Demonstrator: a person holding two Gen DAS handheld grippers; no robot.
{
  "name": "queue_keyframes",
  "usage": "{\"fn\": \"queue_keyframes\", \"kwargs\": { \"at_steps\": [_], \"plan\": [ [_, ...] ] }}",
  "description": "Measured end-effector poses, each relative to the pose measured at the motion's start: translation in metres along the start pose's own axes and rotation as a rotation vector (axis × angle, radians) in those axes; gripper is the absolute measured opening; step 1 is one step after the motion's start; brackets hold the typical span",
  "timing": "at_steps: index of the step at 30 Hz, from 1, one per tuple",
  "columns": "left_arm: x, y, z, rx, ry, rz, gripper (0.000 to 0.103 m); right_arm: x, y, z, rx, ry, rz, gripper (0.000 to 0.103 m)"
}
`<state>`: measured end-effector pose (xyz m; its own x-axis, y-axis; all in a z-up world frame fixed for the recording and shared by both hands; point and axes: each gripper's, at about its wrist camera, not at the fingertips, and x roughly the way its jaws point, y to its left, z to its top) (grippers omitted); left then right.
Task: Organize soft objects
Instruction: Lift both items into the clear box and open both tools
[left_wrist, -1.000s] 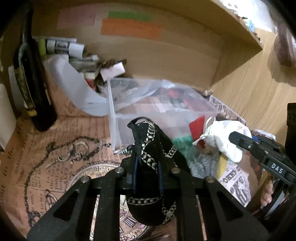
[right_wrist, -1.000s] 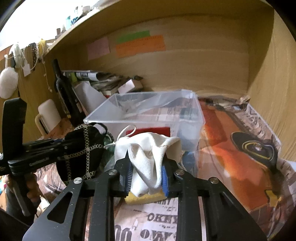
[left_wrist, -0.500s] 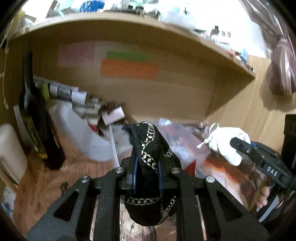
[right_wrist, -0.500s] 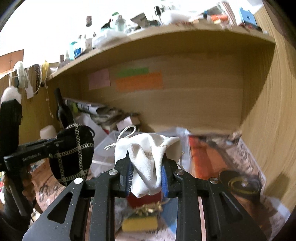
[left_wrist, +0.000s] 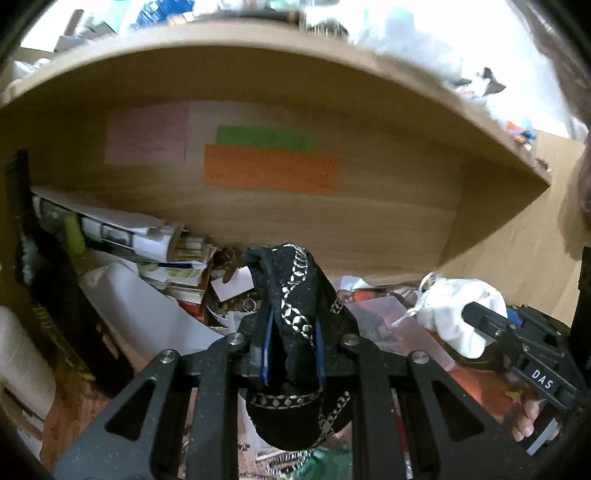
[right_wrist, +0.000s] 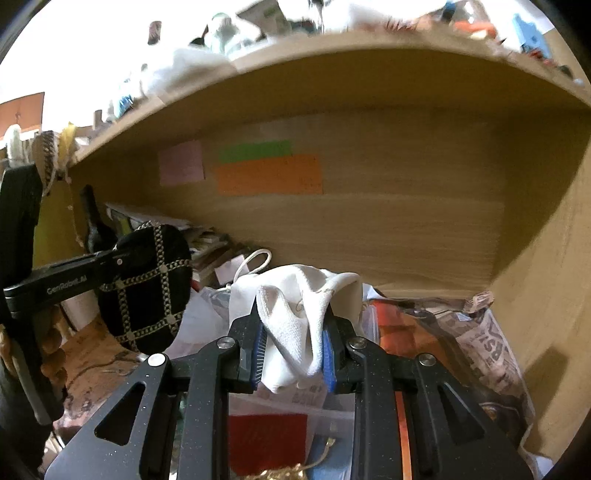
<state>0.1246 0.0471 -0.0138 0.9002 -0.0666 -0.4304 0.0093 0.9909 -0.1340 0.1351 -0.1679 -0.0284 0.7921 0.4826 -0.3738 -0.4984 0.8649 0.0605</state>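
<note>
My left gripper (left_wrist: 291, 350) is shut on a black pouch with a silver chain pattern (left_wrist: 295, 302) and holds it up in the air. It also shows in the right wrist view (right_wrist: 146, 288), at the left. My right gripper (right_wrist: 293, 354) is shut on a white drawstring cloth bag (right_wrist: 295, 310), also lifted. That bag shows at the right of the left wrist view (left_wrist: 454, 310). A clear plastic bin (right_wrist: 328, 417) lies below both grippers, with a red item (right_wrist: 267, 439) in it.
A wooden shelf board (left_wrist: 258, 74) hangs overhead, with a back wall carrying pink, green and orange notes (left_wrist: 269, 166). A dark bottle (left_wrist: 33, 266) and stacked papers (left_wrist: 122, 236) stand at the left. A wooden side wall (right_wrist: 546, 295) closes the right. Newspaper (right_wrist: 484, 343) covers the desk.
Both grippers have risen with their bags, from just above the bin and desk to well above them. The view now tilts up toward the shelf.
</note>
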Motion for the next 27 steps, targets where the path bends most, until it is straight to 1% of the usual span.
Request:
{"fn": "queue_keyframes", "kwargs": {
  "at_steps": [9,14,18,23,24,25,26,27],
  "plan": [
    [0.071,-0.003,-0.012,0.021,0.156,-0.005,0.017,0.057,-0.006,-0.010,-0.013,0.157,-0.018,0.023],
    [0.102,0.000,-0.022,0.024,0.256,-0.033,0.017,0.083,-0.009,-0.020,-0.017,0.251,-0.029,0.023],
    [0.115,-0.002,-0.031,0.026,0.316,-0.047,0.017,0.099,-0.014,-0.029,-0.012,0.309,-0.025,0.023],
    [0.127,-0.004,-0.040,0.040,0.359,-0.035,0.019,0.107,-0.015,-0.034,-0.012,0.349,-0.024,0.023],
    [0.128,-0.005,-0.040,0.040,0.363,-0.034,0.021,0.107,-0.015,-0.034,-0.014,0.353,-0.026,0.023],
    [0.128,-0.005,-0.040,0.041,0.368,-0.032,0.027,0.108,-0.015,-0.034,-0.015,0.357,-0.029,0.024],
    [0.128,-0.004,-0.040,0.040,0.372,-0.030,0.030,0.110,-0.015,-0.034,-0.013,0.363,-0.027,0.026],
    [0.127,-0.004,-0.040,0.037,0.375,-0.030,0.038,0.109,-0.016,-0.034,-0.010,0.368,-0.023,0.031]
  ]
}}
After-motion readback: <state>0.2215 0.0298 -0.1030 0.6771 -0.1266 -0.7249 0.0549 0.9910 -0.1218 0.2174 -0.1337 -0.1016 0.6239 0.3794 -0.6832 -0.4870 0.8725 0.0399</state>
